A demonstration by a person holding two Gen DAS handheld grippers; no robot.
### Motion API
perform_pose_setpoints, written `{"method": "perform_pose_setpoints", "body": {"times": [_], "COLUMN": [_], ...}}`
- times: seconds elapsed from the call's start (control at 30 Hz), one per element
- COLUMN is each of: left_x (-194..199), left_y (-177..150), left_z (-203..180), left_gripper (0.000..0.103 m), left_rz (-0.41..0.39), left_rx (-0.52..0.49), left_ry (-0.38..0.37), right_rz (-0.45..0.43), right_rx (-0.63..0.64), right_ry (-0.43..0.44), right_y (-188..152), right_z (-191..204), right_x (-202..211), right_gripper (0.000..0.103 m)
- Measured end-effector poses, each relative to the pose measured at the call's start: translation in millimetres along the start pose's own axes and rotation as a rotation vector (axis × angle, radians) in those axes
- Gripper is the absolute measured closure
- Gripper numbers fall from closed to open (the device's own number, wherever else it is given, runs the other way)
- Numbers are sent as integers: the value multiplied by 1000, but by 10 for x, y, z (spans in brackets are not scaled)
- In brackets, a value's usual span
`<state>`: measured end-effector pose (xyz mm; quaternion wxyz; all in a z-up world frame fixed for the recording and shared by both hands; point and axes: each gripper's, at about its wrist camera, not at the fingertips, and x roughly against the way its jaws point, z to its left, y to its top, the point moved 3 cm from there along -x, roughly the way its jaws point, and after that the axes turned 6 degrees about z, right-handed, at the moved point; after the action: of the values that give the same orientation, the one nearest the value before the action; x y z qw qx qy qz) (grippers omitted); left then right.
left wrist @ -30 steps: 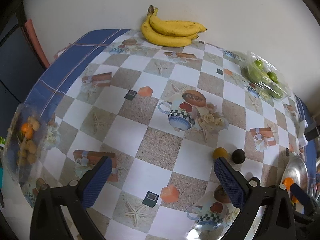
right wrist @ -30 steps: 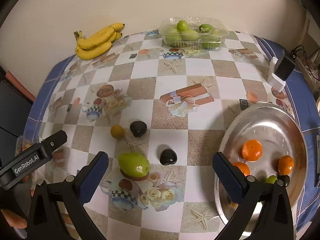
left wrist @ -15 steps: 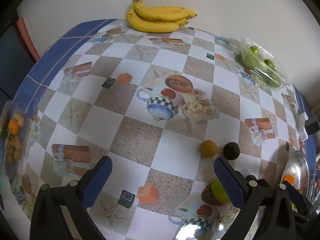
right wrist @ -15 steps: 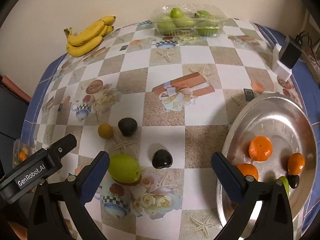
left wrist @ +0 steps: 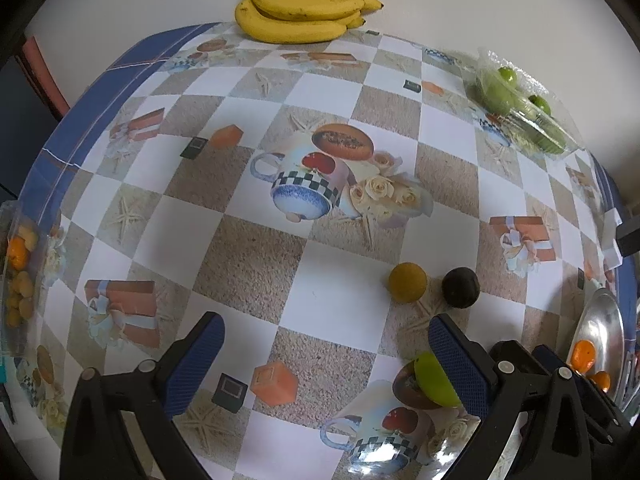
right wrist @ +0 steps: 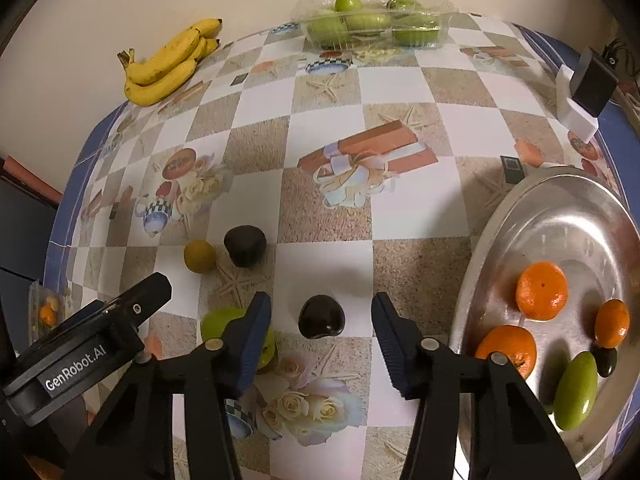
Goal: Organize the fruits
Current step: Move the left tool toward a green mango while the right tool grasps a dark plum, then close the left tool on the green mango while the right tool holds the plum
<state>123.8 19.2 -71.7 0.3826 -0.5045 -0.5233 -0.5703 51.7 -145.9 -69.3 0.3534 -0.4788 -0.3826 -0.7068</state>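
Observation:
My right gripper (right wrist: 320, 320) is open, its blue pads on either side of a dark plum (right wrist: 321, 317) on the table, not touching it. A green fruit (right wrist: 224, 322) lies just left of the left pad. A second dark plum (right wrist: 245, 246) and a small yellow-brown fruit (right wrist: 199, 255) lie farther back. The steel plate (right wrist: 560, 216) at right holds oranges (right wrist: 541, 297), a green fruit (right wrist: 576, 390) and a small dark fruit. My left gripper (left wrist: 324, 344) is open and empty over the tablecloth; the yellow-brown fruit (left wrist: 407, 282), dark plum (left wrist: 460, 287) and green fruit (left wrist: 434, 380) lie to its right.
A banana bunch (left wrist: 304, 14) lies at the table's far edge against the wall. A clear plastic tub of green fruits (right wrist: 372, 20) stands at the back. A black-and-white charger block (right wrist: 584, 92) sits at the right edge. A bag of small fruits (left wrist: 18, 276) hangs at the left edge.
My right gripper has moved forward and narrowed, now straddling the near dark plum. My left gripper has moved forward and lower over the table, still wide open.

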Motion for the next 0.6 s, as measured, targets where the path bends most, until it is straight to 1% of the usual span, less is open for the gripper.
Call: {"method": "perform_pose_setpoints", "body": {"times": [0.1, 0.17, 0.3, 0.43, 0.6], "left_x": [-29, -54, -108, -127, -133], "left_y": [-3, -8, -21, -29, -41], "left_z": [12, 24, 45, 68, 90], "left_gripper": [0, 0, 0, 0, 0], "left_rz": [13, 26, 55, 70, 79], "left_rx": [11, 20, 40, 70, 85], "left_ry": [3, 2, -7, -33, -53], "right_rz": [10, 15, 30, 35, 41], "right_rx": [5, 9, 13, 14, 11], "right_ry": [-8, -21, -18, -25, -20], "right_y": [-3, -4, -9, -8, -20], "right_z": [1, 2, 12, 20, 11], "right_x": [-39, -63, -107, -127, -136], "right_gripper": [58, 64, 66, 68, 75]}}
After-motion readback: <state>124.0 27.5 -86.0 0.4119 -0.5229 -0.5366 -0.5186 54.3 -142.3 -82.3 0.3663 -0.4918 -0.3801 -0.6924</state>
